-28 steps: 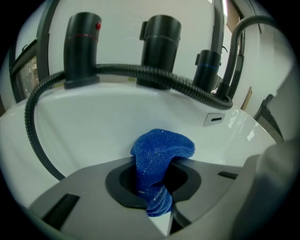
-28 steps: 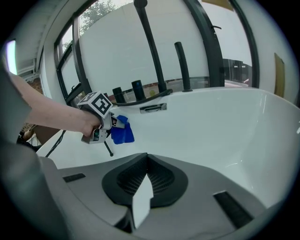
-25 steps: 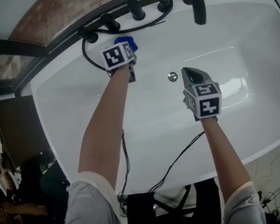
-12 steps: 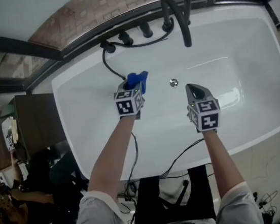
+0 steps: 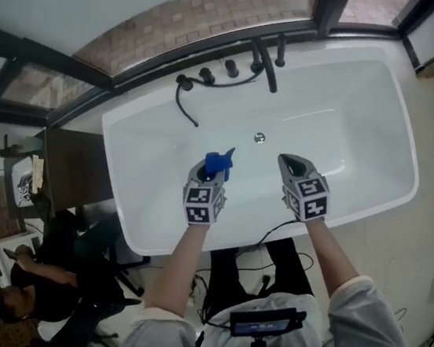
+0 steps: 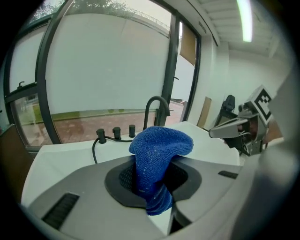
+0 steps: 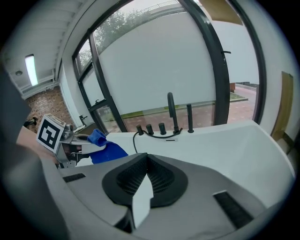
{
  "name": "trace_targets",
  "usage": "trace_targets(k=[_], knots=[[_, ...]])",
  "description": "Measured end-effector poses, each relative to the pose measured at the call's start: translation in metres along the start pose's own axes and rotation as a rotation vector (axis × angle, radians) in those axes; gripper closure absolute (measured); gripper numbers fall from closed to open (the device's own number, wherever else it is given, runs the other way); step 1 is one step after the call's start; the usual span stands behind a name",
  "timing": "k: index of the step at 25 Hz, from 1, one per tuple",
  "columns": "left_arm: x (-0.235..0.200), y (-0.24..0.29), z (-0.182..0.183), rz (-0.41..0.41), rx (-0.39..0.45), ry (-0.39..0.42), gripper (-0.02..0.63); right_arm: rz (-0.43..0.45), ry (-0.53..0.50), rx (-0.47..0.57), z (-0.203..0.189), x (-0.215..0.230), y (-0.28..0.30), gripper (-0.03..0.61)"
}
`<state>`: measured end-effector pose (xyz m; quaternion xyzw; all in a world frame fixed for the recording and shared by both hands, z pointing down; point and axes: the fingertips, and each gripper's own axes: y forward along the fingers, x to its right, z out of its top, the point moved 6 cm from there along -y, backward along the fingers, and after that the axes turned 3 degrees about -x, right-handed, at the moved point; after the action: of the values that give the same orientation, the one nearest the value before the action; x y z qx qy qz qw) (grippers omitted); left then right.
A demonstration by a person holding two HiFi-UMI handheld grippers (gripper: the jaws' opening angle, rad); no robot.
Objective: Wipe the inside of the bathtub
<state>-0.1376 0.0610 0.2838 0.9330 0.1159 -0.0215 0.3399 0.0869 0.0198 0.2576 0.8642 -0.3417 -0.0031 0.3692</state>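
The white bathtub (image 5: 359, 110) lies below me, its drain (image 5: 259, 137) near the far side under the black faucet (image 5: 266, 63). My left gripper (image 5: 210, 171) is shut on a blue cloth (image 5: 220, 163), which sticks up in a fold between the jaws (image 6: 157, 164). It hovers over the tub's near half, clear of the surface. My right gripper (image 5: 289, 161) is level with it to the right, shut with nothing held (image 7: 146, 158). In the right gripper view, the left gripper (image 7: 70, 140) and the blue cloth (image 7: 105, 149) show at the left.
Black taps and a hand-shower hose (image 5: 188, 105) line the tub's far rim below tall windows. A dark cabinet (image 5: 73, 168) stands at the tub's left end, and a seated person (image 5: 15, 294) is further left. Cables (image 5: 277, 236) trail over the near rim.
Both grippers have drawn back from the tub's far side toward its near rim and risen. The left one carried the blue cloth away from the taps. The head view has pulled back.
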Motion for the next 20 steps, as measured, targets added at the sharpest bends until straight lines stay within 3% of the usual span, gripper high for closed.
trace_targets(k=[7,14,20], knots=[[0.049,-0.120,0.025,0.055,0.086,-0.012,0.531,0.090,-0.060,0.035,0.017,-0.026,-0.083,0.572],[0.058,-0.219,0.031,0.114,0.152,-0.021,0.531,0.099,-0.103,0.074,0.024,-0.056,-0.143,0.572],[0.064,-0.284,0.000,0.123,0.168,-0.066,0.530,0.082,-0.083,0.038,-0.006,-0.094,-0.194,0.572]])
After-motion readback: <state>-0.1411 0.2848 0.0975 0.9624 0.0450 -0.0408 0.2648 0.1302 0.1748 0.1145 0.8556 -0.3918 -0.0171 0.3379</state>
